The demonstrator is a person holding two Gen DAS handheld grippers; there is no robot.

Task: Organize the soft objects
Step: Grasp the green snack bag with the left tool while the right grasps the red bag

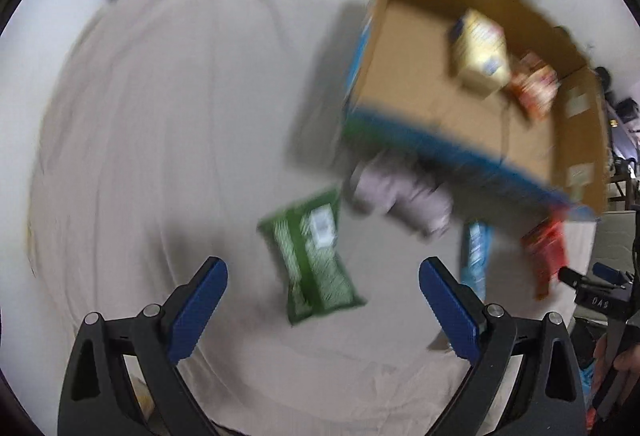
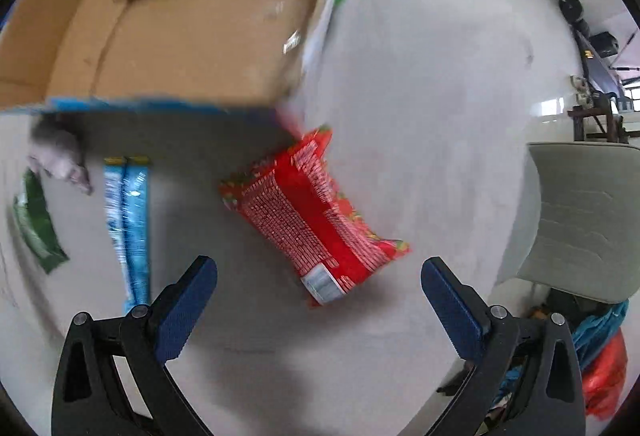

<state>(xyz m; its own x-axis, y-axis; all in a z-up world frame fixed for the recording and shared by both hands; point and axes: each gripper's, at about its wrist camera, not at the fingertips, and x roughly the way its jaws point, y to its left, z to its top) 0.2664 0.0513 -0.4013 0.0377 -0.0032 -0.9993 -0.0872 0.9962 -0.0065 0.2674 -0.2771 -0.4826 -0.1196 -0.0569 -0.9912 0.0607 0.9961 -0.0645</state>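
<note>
I am hovering my ribbed blue pads (image 2: 184, 312) over a glossy red packet (image 2: 316, 212), matt cloth (image 2: 400, 116) and plain brown cardboard box (image 2: 180, 36).

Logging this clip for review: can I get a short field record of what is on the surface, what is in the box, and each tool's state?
surface: pale cloth
box: open cardboard box, holding a yellow pack and an orange-red pack
loose items: green packet, grey soft item, blue packet, red packet
left tool: open, empty, facing green packet
right tool: open, empty, facing red packet
image quality: motion blur
</note>
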